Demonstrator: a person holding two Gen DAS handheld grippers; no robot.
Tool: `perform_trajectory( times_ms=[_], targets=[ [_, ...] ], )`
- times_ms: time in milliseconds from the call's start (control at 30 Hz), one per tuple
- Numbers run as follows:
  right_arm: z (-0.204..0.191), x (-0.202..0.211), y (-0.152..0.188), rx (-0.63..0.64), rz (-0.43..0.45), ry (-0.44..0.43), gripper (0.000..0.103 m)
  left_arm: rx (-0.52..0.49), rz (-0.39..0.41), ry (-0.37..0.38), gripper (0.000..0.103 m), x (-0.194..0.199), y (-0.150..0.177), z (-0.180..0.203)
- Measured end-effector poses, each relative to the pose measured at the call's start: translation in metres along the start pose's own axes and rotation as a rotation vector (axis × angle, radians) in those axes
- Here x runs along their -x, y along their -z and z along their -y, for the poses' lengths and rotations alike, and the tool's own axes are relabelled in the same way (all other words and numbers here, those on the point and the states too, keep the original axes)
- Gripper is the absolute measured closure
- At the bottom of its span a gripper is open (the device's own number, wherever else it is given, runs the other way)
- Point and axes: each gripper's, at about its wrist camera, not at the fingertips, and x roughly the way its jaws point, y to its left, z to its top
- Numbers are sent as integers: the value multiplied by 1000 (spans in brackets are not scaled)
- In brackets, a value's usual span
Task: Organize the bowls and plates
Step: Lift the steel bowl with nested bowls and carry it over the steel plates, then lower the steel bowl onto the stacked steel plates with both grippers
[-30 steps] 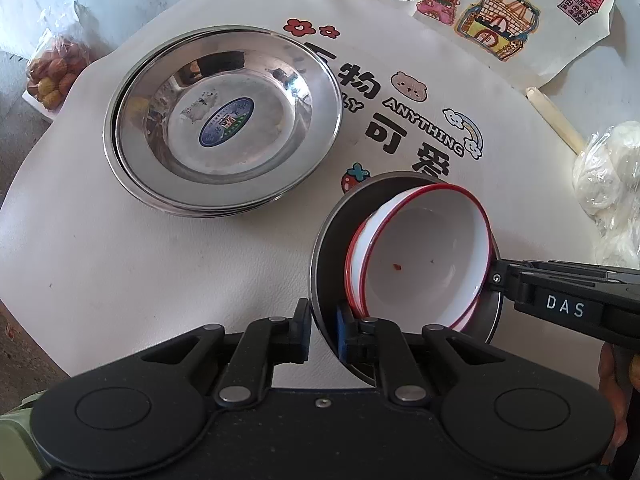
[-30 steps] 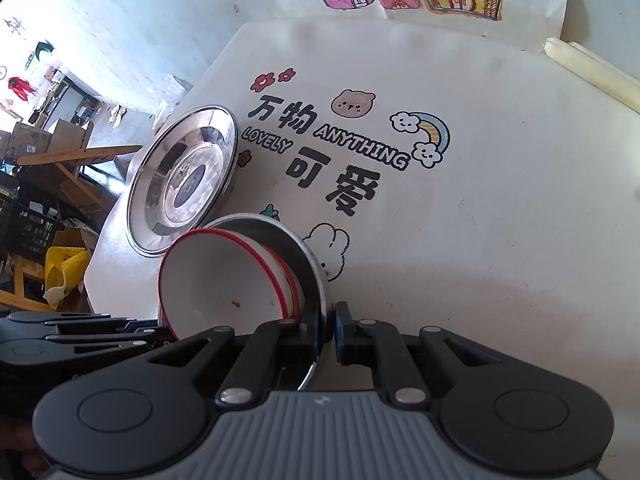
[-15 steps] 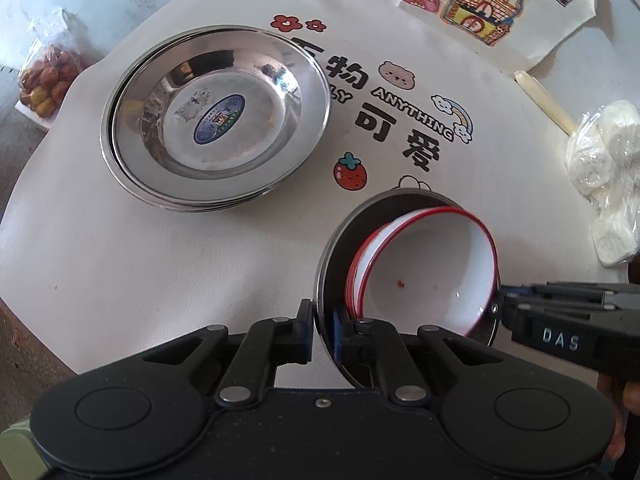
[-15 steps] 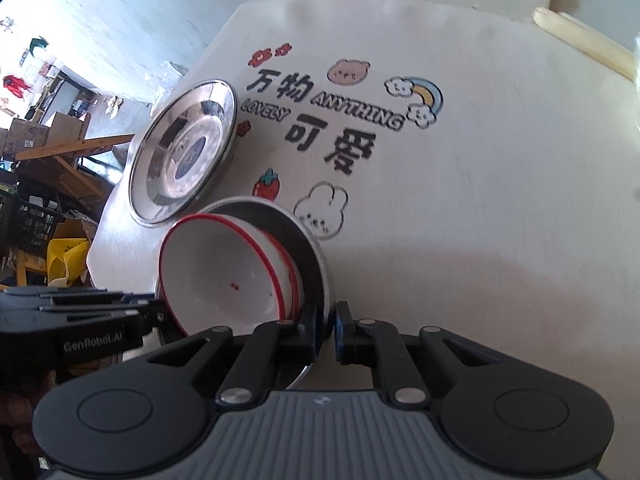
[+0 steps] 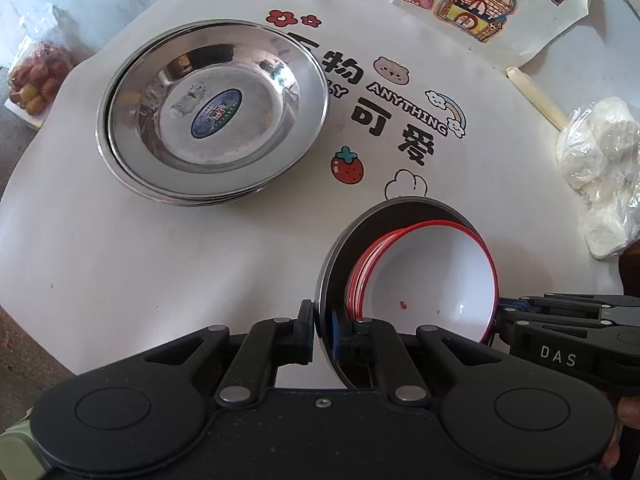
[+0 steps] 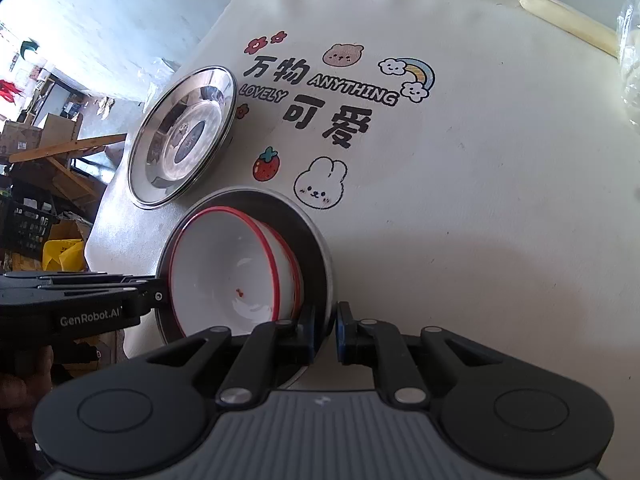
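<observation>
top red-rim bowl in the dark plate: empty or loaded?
Nearly empty. The top red-rimmed bowl shows a bare white interior except one small red speck; it is nested in others on the dark plate.

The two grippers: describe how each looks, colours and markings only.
The left gripper is matte black with linked finger arms, silver pivot pins, round bosses, blue finger pads and "GenRobot.AI" lettering along its side. The right gripper matches, but has a ribbed grey base plate and "DAS" lettering on its side. No cables or sleeves show.
</observation>
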Motion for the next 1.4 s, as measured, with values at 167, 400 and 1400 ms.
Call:
perform_trajectory(
  times_ms=[167, 400, 1400],
  targets=[
    [0, 3, 0, -39, 12, 11, 92, -55, -17, 26, 96, 1, -9, 0],
    [-3, 9, 1, -120, 41, 27, 92, -130, -41, 55, 96, 3, -26, 0],
    [-53, 19, -41, -268, 177, 58, 91, -273, 12, 134, 97, 39, -104, -43]
  ],
)
